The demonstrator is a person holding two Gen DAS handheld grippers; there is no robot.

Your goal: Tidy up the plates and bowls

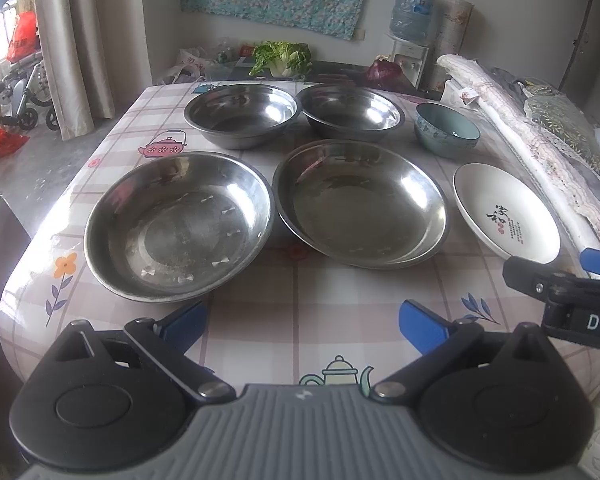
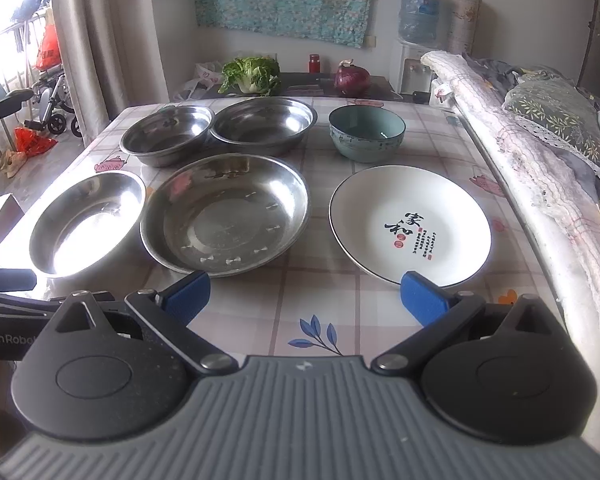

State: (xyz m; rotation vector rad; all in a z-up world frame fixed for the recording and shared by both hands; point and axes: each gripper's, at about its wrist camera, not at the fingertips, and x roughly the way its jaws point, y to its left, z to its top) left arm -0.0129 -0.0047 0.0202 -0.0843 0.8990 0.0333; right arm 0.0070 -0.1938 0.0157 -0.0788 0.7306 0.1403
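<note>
I hold both grippers low over the near edge of the table (image 1: pixel 300 320), each with its blue pads spread wide and nothing between them: the left gripper (image 1: pixel 303 322) faces the gap between the two near steel pans, and the right gripper (image 2: pixel 305 297) faces the gap between a steel pan and the white plate (image 2: pixel 410 222). Nothing is stacked by me yet. Near row: a steel pan (image 1: pixel 178 226), then a second steel pan (image 1: pixel 360 202) that appears to sit in another, then the white plate. Far row: two steel bowls (image 1: pixel 242 114) (image 1: pixel 352 110) touching, and a teal bowl (image 2: pixel 366 132) set apart. I judge the steel light, stiff and slick, so I would pinch across a rolled rim. The plate and teal bowl look ceramic: heavier, chip-prone, gripped at the near rim and lowered gently.
</note>
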